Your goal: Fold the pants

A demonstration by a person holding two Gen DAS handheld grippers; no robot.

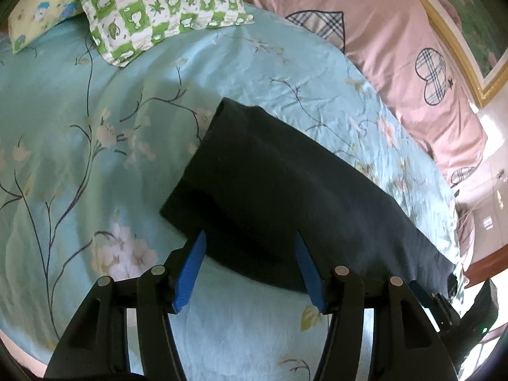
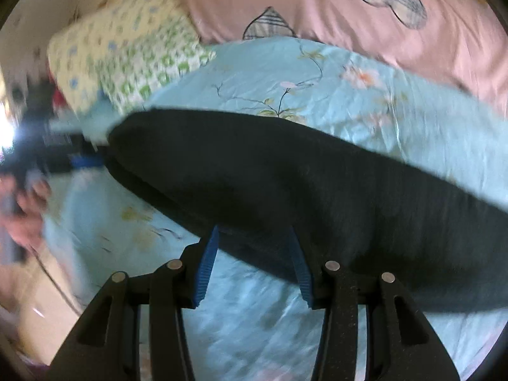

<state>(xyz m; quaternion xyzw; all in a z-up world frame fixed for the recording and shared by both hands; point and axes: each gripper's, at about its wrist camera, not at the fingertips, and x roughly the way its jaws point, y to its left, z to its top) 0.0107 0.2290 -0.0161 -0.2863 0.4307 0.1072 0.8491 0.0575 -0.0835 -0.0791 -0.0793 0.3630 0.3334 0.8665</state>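
1. Pants of dark, folded cloth [image 1: 270, 190] are laid on a light blue floral bedsheet [image 1: 79, 158], at the centre of both frames.
2. Spread blue pads are shown on the left gripper [image 1: 250, 238] at the near edge of the pants, with nothing pinched.
3. Spread wide likewise, the right gripper [image 2: 254, 231] is seen at the same cloth's edge.
4. A green checked pillow [image 1: 158, 9] is placed at upper left, and a pink quilt [image 1: 397, 47] at upper right.

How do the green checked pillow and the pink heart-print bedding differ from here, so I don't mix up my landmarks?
The green checked pillow is small, with green and white squares of leaves and cartoon figures; the pink bedding is a long plain bulk with scattered plaid hearts. The pillow lies at the far end of the blue floral sheet; the pink bedding runs along its right side. Both lie clear of the dark pants.
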